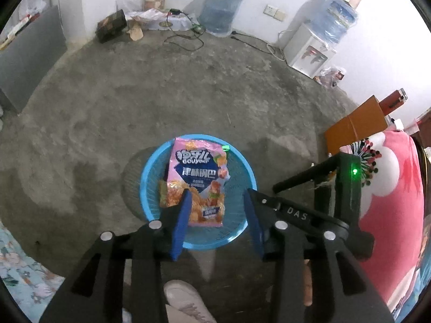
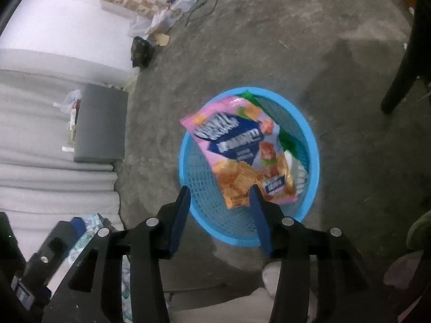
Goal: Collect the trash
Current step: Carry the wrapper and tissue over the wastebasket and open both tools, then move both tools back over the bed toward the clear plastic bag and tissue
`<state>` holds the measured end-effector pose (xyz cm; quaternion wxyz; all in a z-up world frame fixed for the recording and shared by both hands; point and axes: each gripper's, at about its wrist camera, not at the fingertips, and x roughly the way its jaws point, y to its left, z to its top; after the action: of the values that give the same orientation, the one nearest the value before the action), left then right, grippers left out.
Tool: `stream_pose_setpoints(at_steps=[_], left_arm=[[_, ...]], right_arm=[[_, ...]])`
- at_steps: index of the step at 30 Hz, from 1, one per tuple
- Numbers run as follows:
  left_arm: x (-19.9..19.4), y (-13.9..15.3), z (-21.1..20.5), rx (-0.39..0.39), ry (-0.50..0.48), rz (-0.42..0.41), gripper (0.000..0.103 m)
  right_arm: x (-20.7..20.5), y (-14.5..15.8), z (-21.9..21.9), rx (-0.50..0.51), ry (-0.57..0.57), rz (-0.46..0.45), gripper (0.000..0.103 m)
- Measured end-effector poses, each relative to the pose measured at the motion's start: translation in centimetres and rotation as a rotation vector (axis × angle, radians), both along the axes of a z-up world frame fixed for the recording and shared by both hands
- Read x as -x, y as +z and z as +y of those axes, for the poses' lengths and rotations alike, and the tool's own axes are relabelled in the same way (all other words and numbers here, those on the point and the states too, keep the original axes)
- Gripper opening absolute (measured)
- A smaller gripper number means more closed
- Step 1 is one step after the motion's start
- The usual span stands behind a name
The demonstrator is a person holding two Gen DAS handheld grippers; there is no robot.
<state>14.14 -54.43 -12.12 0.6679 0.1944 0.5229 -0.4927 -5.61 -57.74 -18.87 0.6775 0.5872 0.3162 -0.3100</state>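
The pink snack bag (image 1: 198,180) lies in the blue mesh basket (image 1: 150,167), its top edge leaning over the rim, with a green wrapper (image 2: 287,137) and something white beneath it. The basket stands on the bare concrete floor (image 1: 107,107). Both tongs hover above it with jaws apart and nothing between them: the left tongs (image 1: 216,210) over the bag's lower end, the right tongs (image 2: 219,202) over the basket's near side.
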Motion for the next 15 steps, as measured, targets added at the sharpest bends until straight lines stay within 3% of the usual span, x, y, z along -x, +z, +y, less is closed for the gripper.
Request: stream_pose_setpoints(at_steps=[9,15], left_arm=[[0.4,7.9,5.0,0.087,0.033,-0.065,0.047],[0.9,14.5,14.0,0.252,0.115,-0.098,0.052]], right_arm=[[-0.6,2.6,2.2,0.078,0.029,0.002,0.048],[-3.6,7.9,6.2,0.223,0.161,0.007,0.062]])
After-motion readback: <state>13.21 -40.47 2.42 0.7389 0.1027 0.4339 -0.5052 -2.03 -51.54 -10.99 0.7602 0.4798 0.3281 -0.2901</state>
